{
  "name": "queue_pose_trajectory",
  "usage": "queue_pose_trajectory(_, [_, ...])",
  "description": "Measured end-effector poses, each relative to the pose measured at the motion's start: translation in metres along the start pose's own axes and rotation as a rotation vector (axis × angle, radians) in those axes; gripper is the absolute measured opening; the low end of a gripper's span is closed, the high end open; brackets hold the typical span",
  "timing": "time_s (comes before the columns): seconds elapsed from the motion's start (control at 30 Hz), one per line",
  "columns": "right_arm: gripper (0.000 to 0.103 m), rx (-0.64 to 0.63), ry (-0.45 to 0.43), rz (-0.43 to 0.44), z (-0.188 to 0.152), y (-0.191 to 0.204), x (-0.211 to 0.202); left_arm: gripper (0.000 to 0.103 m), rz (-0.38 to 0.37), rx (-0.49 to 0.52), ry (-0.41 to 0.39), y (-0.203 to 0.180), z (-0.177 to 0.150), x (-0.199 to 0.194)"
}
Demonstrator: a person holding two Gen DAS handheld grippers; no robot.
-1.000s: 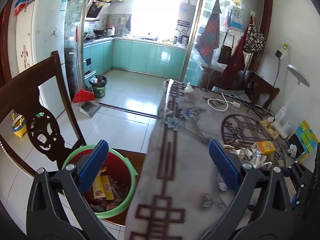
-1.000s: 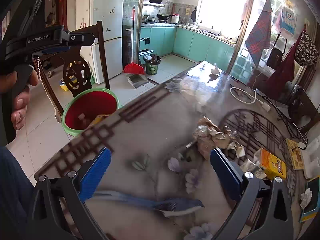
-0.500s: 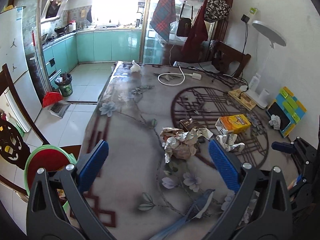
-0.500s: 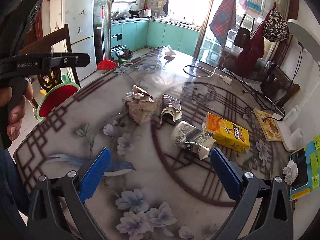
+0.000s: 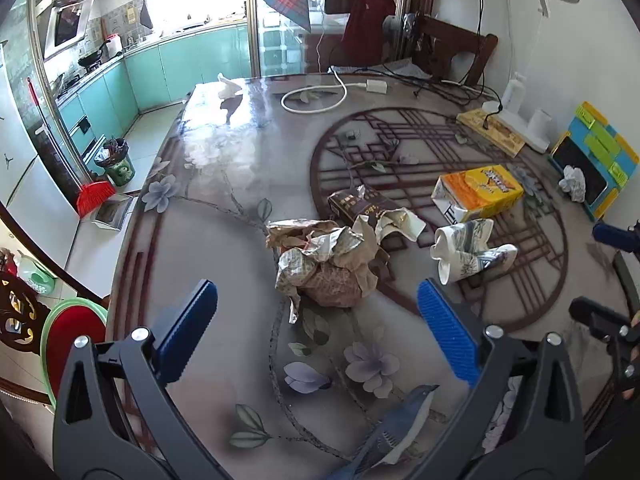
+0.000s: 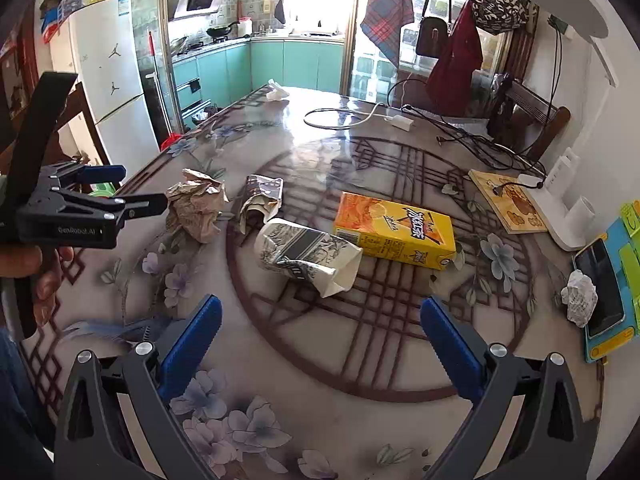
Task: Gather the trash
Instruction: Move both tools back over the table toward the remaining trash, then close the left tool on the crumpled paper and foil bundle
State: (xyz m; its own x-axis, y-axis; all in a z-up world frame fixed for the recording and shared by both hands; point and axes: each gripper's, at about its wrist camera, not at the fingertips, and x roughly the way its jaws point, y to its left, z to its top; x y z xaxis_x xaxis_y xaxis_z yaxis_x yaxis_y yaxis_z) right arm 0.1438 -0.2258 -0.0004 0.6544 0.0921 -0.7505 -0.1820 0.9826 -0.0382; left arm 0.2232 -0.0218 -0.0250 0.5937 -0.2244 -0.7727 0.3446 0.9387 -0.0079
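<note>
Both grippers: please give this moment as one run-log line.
left gripper: open, empty, facing paper wad | right gripper: open, empty, facing crushed cup | carton: on table

The table is grey-brown with dark lattice lines, pale purple flowers and a blue bird. The carton is orange-yellow, the cup white with black print, the wad tan. The bin is red with a green rim; gripper pads are blue.

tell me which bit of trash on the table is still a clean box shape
The yellow carton, lying flat beside the crushed cup. The brown paper wad, the dark torn pack and the white paper ball are all crumpled.
</note>
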Motion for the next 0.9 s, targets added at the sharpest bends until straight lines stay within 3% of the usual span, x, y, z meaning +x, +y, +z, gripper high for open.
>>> queue_pose_trajectory(0.33, [0.096, 0.069, 0.014, -0.009, 0.002, -0.027, 0.01, 0.098, 0.017, 0.028, 0.086, -0.011, 0.006, 0.051])
queue_pose_trajectory(0.67, [0.096, 0.099, 0.038, 0.001, -0.001, -0.035, 0.02, 0.098, 0.086, -0.027, 0.124, -0.001, 0.011, 0.087])
queue_pose_trajectory(0.7, [0.096, 0.101, 0.044, 0.004, -0.002, -0.034, 0.022, 0.095, 0.083, -0.035, 0.124, 0.002, 0.011, 0.088])
queue_pose_trajectory(0.83, [0.096, 0.106, 0.054, 0.008, -0.004, -0.034, 0.027, 0.059, 0.081, -0.049, 0.143, 0.007, 0.01, 0.092])
queue_pose_trajectory(0.9, [0.096, 0.107, 0.056, 0.01, -0.003, -0.033, 0.029, 0.056, 0.081, -0.055, 0.141, 0.009, 0.01, 0.091])
